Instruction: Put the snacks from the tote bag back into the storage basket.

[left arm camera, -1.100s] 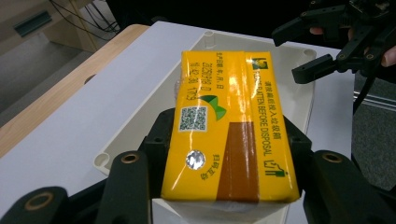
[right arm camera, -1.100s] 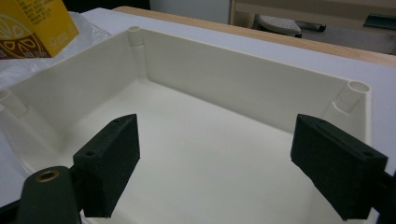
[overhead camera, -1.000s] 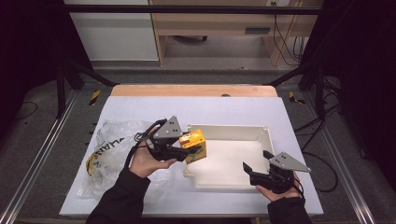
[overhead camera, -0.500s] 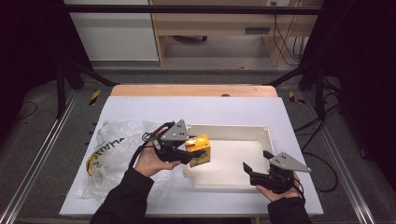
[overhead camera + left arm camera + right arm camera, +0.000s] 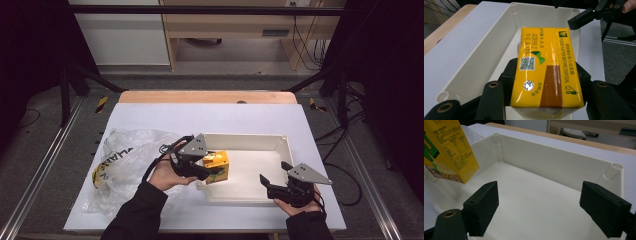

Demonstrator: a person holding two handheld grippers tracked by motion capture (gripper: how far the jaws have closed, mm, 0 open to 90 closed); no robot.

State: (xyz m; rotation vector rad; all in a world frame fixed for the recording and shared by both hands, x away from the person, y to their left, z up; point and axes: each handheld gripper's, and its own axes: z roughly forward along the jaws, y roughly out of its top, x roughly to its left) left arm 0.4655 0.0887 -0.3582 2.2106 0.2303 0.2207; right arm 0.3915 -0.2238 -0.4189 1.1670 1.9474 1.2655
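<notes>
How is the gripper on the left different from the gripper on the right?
The left gripper is shut on the yellow carton; the right gripper is open and holds nothing. The left gripper is at the left end of the white tray, carton over the tray; the right gripper sits at the tray's near edge, right end, with its fingers spread wide. Both are black, hand-held, and have a grey plate on top.

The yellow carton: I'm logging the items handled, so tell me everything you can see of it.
The yellow carton is a small box-shaped drink pack, glossy yellow with a brown band, green leaf logo, QR code, foil straw spot and "PLEASE FLATTEN BEFORE DISPOSAL" print. It looks intact and sealed. The left gripper clamps its sides between black jaws, holding it tilted over the left end of the white tray. Whether it touches the tray floor cannot be told.
</notes>
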